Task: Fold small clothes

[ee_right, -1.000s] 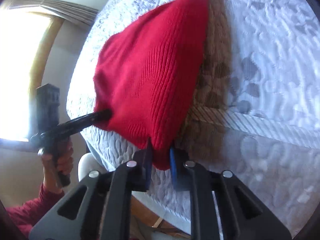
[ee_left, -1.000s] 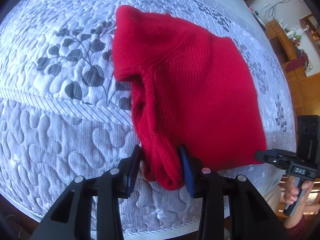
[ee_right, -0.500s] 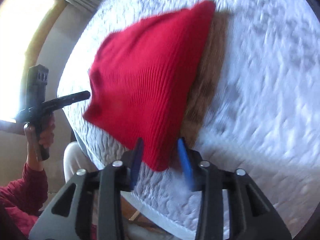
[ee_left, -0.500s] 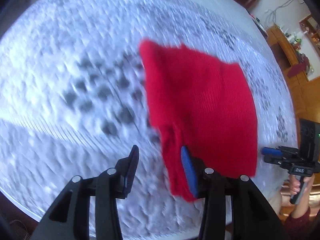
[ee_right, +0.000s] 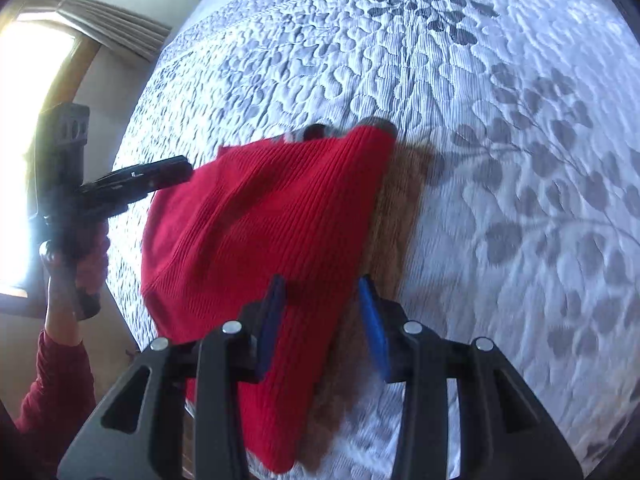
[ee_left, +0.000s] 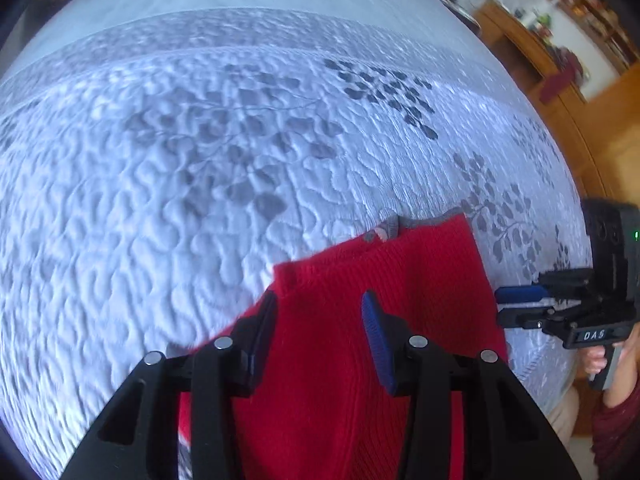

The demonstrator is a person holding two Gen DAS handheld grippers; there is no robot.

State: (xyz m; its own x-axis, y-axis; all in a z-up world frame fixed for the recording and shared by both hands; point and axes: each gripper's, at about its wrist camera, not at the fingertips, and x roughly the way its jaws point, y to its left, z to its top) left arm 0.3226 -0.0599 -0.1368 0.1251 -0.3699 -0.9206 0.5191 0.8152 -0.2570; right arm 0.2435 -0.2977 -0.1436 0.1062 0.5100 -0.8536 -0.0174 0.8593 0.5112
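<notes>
Red ribbed knit sweater lies folded on the quilted bedspread, lower centre of both frames. My left gripper hangs parted and empty above it; my right gripper is opening over its right edge, nothing pinched.

Red ribbed knit garment, folded, flat on quilted bedspread.
</notes>
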